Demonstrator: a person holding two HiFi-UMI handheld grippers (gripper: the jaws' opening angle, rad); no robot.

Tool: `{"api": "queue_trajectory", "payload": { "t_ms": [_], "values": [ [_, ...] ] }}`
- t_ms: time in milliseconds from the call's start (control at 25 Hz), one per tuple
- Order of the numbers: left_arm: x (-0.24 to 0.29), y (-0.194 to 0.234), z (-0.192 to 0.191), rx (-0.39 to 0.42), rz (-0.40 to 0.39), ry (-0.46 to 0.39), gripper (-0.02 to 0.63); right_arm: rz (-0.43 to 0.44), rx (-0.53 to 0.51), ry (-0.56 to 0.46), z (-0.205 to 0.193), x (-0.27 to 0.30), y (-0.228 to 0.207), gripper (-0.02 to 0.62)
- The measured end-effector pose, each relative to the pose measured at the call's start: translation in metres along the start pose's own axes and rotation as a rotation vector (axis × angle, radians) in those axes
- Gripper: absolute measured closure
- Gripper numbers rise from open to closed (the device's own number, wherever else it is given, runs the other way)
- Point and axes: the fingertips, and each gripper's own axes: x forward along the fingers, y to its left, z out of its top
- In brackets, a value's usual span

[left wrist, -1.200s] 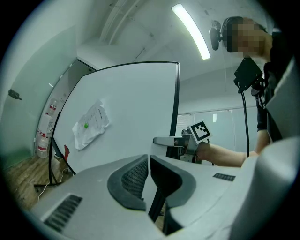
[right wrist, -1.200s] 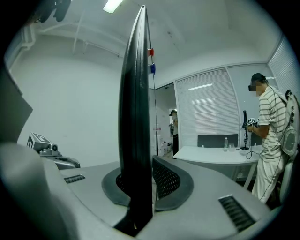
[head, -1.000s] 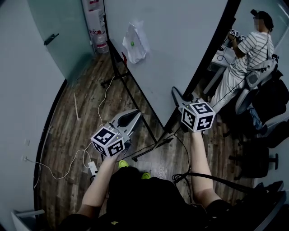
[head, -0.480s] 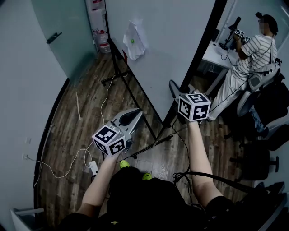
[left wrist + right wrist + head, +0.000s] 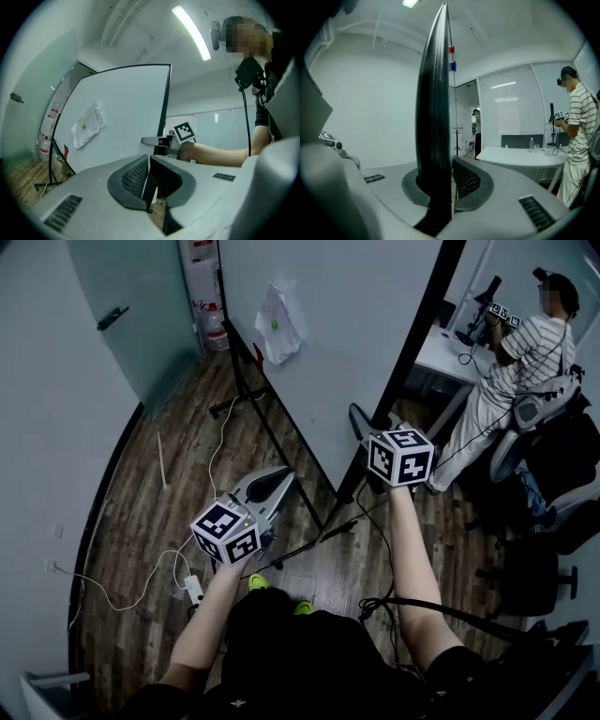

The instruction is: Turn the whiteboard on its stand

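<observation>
The whiteboard [image 5: 337, 324] stands upright on its black stand [image 5: 277, 442], with a crumpled white sheet [image 5: 279, 322] stuck on its face. My right gripper [image 5: 361, 432] is shut on the board's black side frame [image 5: 412, 343], low on that edge. In the right gripper view the frame [image 5: 436, 117] runs upright between the two pads of that gripper [image 5: 443, 168]. My left gripper [image 5: 281, 476] hangs short of the board's face, apart from it. Its jaws [image 5: 150, 161] are shut with nothing in them. The left gripper view shows the board [image 5: 122, 117] and the right gripper [image 5: 157, 140] on its edge.
A person in a striped shirt [image 5: 525, 343] stands at a desk at the right, beside black office chairs [image 5: 553, 456]. Cables and a power strip [image 5: 192, 589] lie on the wooden floor. A water bottle [image 5: 211, 324] and a glass door [image 5: 131, 315] are at the back left.
My right gripper has shifted a little up and left in the head view, taking the board's edge with it. The left gripper has stayed where it was.
</observation>
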Motion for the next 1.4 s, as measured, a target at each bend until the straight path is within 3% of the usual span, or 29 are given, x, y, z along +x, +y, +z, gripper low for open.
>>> {"api": "queue_trajectory", "payload": {
  "t_ms": [1400],
  "values": [
    [0.005, -0.019, 0.008, 0.018, -0.024, -0.007, 0.589, -0.02, -0.018, -0.009, -0.005, -0.03, 0.005, 0.538]
  ]
}}
